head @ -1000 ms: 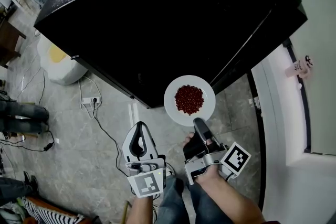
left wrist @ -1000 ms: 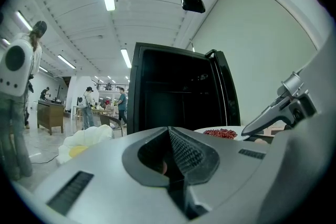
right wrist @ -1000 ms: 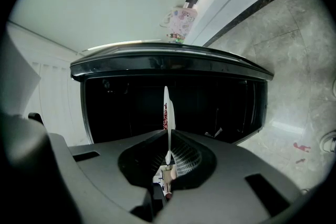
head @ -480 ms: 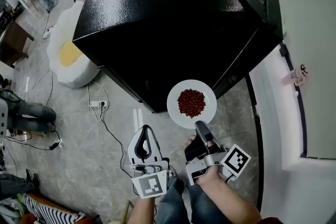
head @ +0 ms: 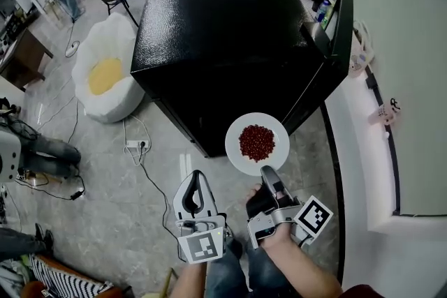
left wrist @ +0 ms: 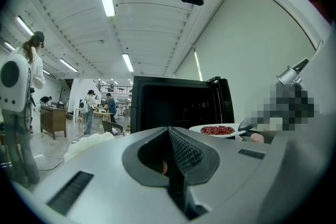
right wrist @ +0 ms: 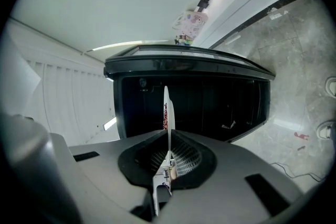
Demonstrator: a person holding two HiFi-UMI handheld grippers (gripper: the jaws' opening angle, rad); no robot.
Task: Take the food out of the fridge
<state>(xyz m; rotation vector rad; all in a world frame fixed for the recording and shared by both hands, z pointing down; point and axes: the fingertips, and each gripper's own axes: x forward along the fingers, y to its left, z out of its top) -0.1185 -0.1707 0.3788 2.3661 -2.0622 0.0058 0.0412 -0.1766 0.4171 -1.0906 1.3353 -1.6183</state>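
Note:
A white plate [head: 257, 144] with a heap of red beans [head: 256, 142] is held level in front of the black fridge [head: 223, 38]. My right gripper [head: 267, 175] is shut on the plate's near rim. In the right gripper view the plate [right wrist: 167, 113] shows edge-on between the jaws. My left gripper [head: 193, 195] hangs to the left of the plate, shut with nothing in it. From the left gripper view the plate [left wrist: 218, 130] sits at the right, before the dark fridge [left wrist: 178, 105].
The fridge door [head: 335, 45] stands open on the right, next to a white wall ledge [head: 370, 150]. A white and yellow beanbag [head: 105, 77] lies left of the fridge. A power strip [head: 134, 145] and cables lie on the stone floor. People and desks stand far off.
The view has pulled back from the fridge, which now looks smaller and farther. The plate stays held in my right gripper; both grippers keep their places in the view.

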